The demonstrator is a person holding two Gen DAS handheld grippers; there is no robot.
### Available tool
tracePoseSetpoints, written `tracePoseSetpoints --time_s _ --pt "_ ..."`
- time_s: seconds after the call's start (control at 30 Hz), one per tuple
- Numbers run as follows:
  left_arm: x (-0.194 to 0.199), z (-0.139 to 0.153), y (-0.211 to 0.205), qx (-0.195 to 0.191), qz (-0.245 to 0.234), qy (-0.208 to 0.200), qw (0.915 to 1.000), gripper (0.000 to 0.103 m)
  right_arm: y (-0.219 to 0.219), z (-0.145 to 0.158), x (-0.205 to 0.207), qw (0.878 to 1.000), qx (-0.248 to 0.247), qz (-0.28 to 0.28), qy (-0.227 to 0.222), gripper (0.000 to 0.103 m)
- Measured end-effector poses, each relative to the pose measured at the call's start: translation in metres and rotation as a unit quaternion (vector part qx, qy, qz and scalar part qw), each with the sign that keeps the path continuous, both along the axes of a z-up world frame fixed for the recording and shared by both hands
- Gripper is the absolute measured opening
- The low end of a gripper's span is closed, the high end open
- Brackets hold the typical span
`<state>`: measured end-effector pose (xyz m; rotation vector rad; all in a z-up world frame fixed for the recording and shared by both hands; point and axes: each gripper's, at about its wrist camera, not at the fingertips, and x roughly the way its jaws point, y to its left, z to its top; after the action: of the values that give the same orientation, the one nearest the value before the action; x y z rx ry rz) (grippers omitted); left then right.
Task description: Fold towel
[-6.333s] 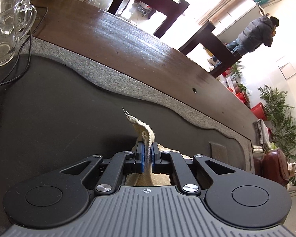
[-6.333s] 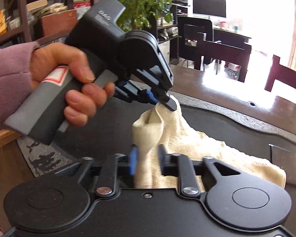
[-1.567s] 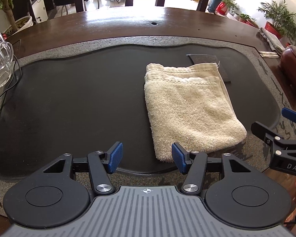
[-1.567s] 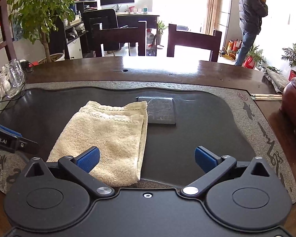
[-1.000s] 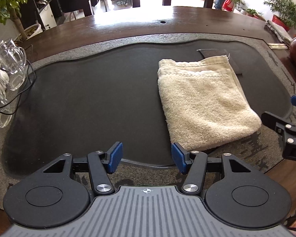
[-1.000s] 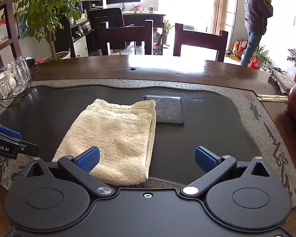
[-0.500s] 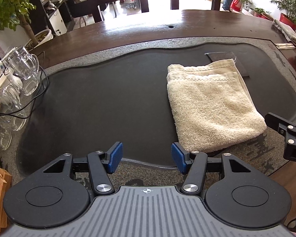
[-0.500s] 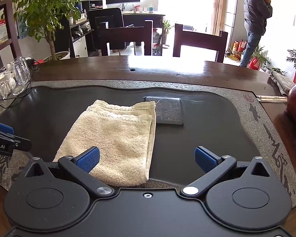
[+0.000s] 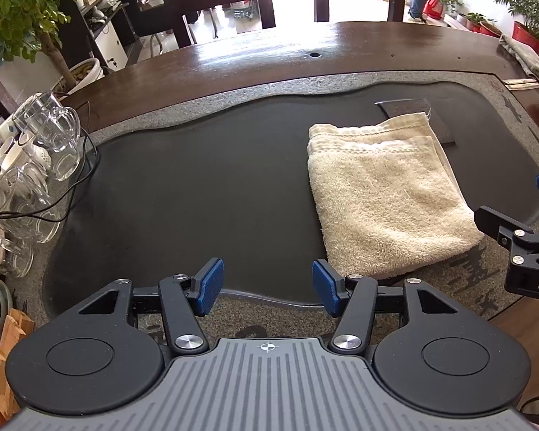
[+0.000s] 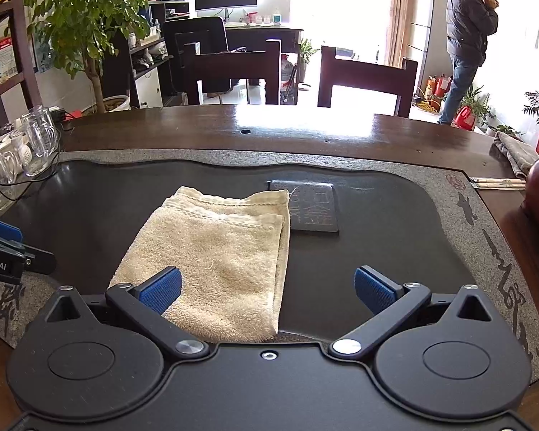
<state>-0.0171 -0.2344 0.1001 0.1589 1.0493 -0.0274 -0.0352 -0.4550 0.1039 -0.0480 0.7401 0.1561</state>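
While the dark wooden worktop (image 10: pixel 305 125) carries a black tray (image 9: pixel 197 179), the folded cream towel (image 10: pixel 219 251) lies flat on its right part, and the left gripper (image 9: pixel 267 285) and right gripper (image 10: pixel 267 289) hover spread near its near edge, gripping nothing.

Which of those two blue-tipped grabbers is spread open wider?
The right hand-held gripper: its blue pads sit far apart, beside the folded towel. The left hand-held gripper is open more narrowly.
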Motion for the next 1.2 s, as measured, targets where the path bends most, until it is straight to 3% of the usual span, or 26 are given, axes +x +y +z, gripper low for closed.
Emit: tracePoseSetpoints --time_s 1.2 --pt "0.003 0.023 -0.01 0.016 -0.012 -0.021 0.9996 0.056 0.003 0.006 0.005 1.0 0.003 0.008 0.0 0.103"
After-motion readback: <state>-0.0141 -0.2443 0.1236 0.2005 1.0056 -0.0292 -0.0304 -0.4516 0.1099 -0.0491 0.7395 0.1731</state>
